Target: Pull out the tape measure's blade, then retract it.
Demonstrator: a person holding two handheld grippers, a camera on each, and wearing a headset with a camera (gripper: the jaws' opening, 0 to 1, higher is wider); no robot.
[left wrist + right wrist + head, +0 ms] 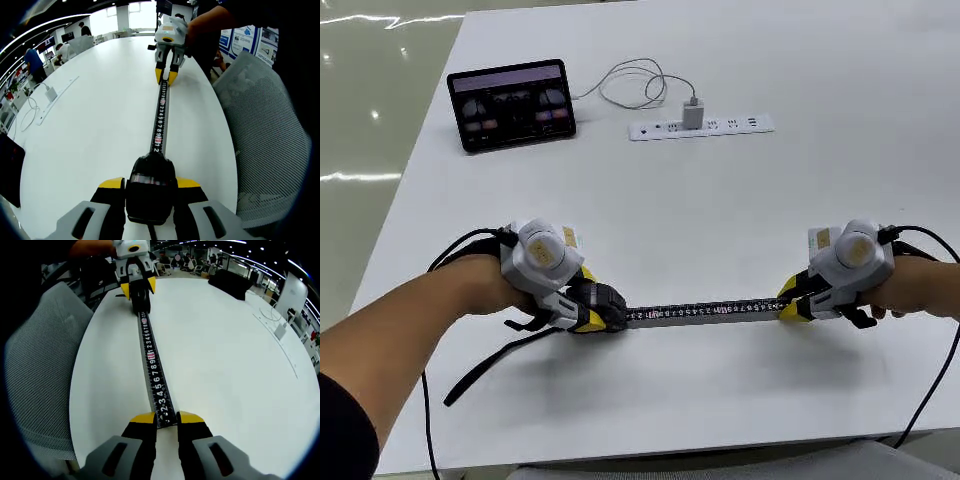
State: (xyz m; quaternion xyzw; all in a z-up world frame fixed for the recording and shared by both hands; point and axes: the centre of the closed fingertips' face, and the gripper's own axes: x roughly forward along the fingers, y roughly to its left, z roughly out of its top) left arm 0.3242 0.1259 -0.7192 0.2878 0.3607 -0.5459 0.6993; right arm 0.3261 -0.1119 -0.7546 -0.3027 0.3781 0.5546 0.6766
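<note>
- Two grippers work over one smooth, glossy white table (720, 210): the left gripper (150, 182) and the right gripper (165, 417). Each has a grey moulded body and two black fingers capped in yellow.
- One tape measure is in play. Its case (150, 192) is a chunky, rounded black block. Its blade (152, 370) is a thin, flat strip printed with black numerals and a few red ones.
- The case sits wedged between the left gripper's fingers (111, 183), which are clamped against its two sides, near the table's front edge.
- The blade is pulled out and runs straight along the tabletop from the case to the right gripper.
- The blade's free end lies between the yellow tips of the right gripper's fingers (190, 417), which are pinched closed on it.
- One dark tablet (512, 103) with a lit screen stands tilted at the far left of the table.
- One long white power strip (720, 127) lies to the right of the tablet. It carries one white plug (692, 113), and one looped white cable (635, 85) leads toward the tablet.
- One grey mesh chair back (260, 130) stands at the table's front edge.
</note>
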